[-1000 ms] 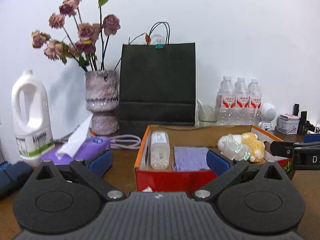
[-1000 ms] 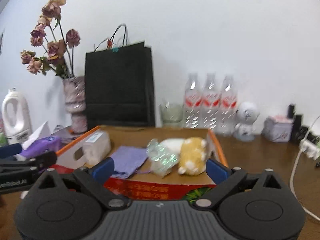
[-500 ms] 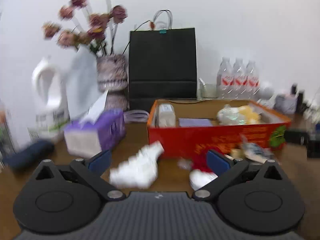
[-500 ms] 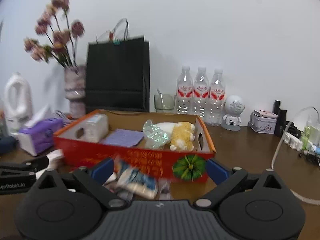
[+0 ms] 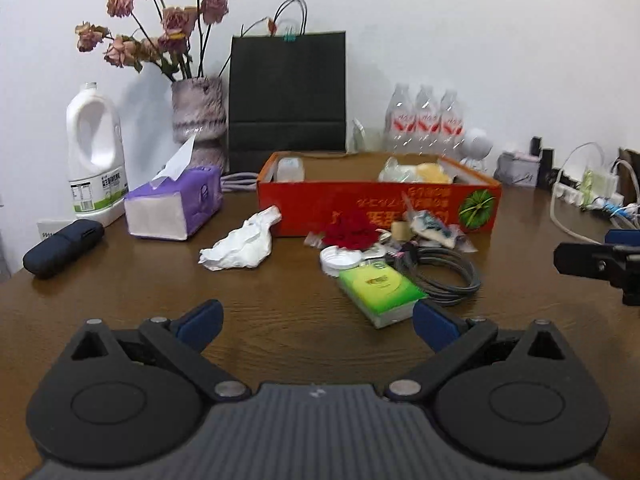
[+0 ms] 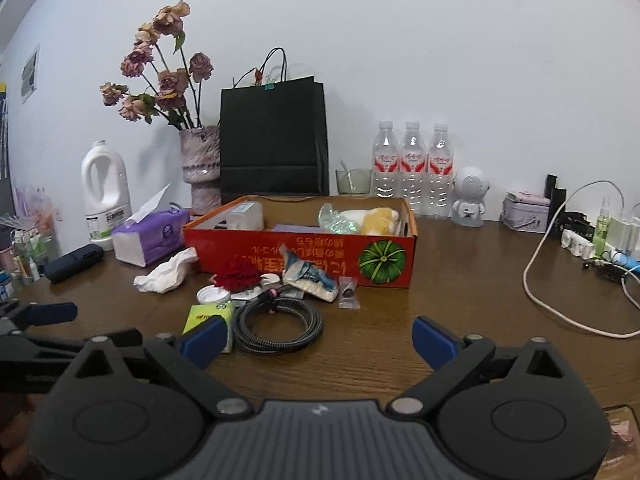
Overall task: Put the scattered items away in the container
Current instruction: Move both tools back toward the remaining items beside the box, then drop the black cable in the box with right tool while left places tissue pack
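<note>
A red cardboard box (image 5: 376, 204) (image 6: 304, 250) stands mid-table, holding a yellow plush toy, a white container and a purple cloth. In front of it lie a crumpled white tissue (image 5: 240, 246) (image 6: 166, 272), a red rose (image 5: 350, 230) (image 6: 238, 274), a white lid (image 5: 340, 258), a green tissue pack (image 5: 378, 286) (image 6: 210, 318), a coiled grey cable (image 5: 444, 274) (image 6: 278, 326) and a snack packet (image 5: 434, 226) (image 6: 308, 276). My left gripper (image 5: 316, 320) and right gripper (image 6: 316, 336) are both open and empty, back from the items.
A purple tissue box (image 5: 174, 206), a white jug (image 5: 94, 148), a dark case (image 5: 64, 246), a vase of dried roses (image 5: 198, 120), a black paper bag (image 5: 286, 96) and water bottles (image 6: 412, 164) stand behind. A white cable (image 6: 560, 280) and a power strip (image 6: 592, 240) lie at right.
Both grippers have pulled back from above the box toward the front of the table. The scattered items in front of the box have come into view. Both stay open.
</note>
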`<state>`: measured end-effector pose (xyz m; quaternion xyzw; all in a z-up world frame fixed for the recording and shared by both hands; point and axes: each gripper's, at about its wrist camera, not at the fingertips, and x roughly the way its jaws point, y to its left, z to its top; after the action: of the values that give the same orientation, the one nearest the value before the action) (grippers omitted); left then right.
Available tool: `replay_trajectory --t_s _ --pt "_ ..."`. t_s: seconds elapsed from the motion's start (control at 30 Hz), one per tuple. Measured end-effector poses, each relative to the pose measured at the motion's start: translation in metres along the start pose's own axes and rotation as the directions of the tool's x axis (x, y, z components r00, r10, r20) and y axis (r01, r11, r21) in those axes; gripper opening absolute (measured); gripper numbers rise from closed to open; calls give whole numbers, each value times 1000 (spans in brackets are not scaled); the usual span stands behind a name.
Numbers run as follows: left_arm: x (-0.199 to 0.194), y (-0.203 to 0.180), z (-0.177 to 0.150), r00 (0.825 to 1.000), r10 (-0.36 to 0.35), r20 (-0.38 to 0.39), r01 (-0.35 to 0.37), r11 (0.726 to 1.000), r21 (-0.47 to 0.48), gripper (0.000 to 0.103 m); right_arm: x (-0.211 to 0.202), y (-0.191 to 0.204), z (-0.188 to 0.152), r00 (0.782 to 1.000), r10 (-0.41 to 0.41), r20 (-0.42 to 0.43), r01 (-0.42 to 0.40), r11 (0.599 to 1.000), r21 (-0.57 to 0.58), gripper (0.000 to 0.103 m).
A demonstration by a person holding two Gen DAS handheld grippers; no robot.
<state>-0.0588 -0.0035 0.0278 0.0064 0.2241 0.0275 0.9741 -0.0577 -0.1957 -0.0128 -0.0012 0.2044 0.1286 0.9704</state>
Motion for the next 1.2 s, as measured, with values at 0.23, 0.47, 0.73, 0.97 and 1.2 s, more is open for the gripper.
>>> replay_trajectory --t_s 0.23,0.47,0.73,0.97,1.2 --pt "53 -8 22 984 -140 -108 148 987 63 103 34 1 7 997 13 -72 -13 1000 1 74" --pt "101 -28 28 968 -148 -204 175 977 125 89 86 -5 31 989 9 -151 -11 1000 -19 64" --pt "101 2 23 955 -195 -222 204 979 20 83 157 15 22 959 -2 -282 -35 992 -125 22" --pt "98 5 23 957 -201 -211 204 979 -7 72 108 21 3 952 -33 -305 -28 981 -193 18" --pt "99 -2 21 962 -188 -199 198 980 32 55 93 21 9 963 21 -269 -72 981 -178 41"
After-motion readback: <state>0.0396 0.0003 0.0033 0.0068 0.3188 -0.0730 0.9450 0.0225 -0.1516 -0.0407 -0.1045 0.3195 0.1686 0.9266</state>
